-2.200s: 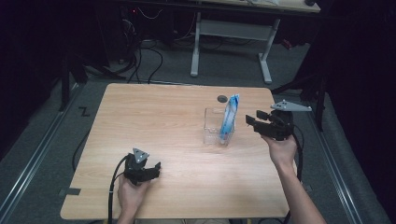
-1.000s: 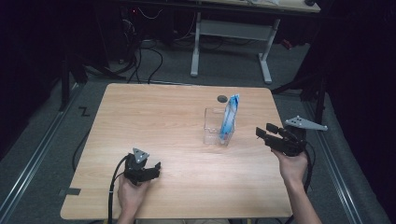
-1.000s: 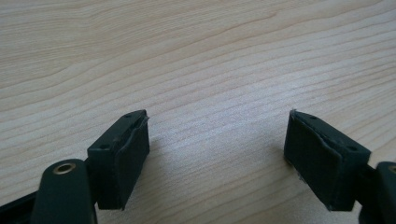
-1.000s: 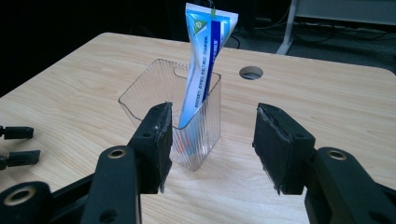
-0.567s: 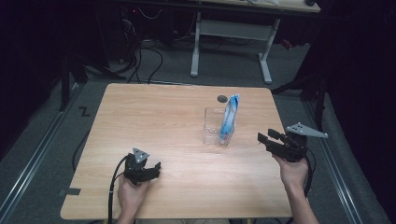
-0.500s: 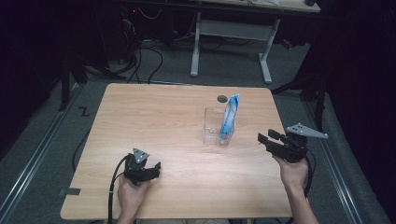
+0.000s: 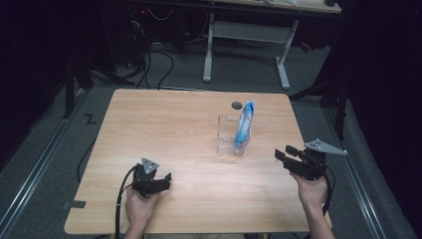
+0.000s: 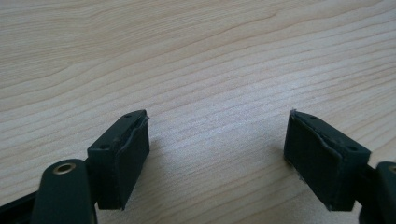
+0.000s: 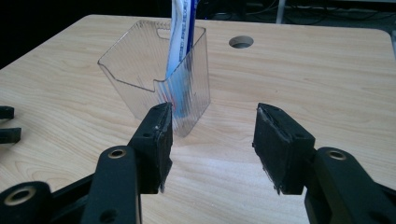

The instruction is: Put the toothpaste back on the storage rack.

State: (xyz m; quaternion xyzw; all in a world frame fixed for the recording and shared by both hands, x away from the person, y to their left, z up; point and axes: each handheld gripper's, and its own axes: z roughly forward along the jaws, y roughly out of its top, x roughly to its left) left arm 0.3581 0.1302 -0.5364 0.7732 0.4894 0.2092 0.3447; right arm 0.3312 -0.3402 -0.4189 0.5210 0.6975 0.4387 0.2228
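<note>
Nearby, right gripper [image 9: 210,142] jaws gape before the holder [image 9: 156,77] (apparently untouched).

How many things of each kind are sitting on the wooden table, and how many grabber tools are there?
Clear ribbed plastic holder: 1
Blue and white packet standing in the holder: 1
Black two-jaw grippers, left gripper and right gripper, both open and holding nothing: 2
Total: 4
</note>
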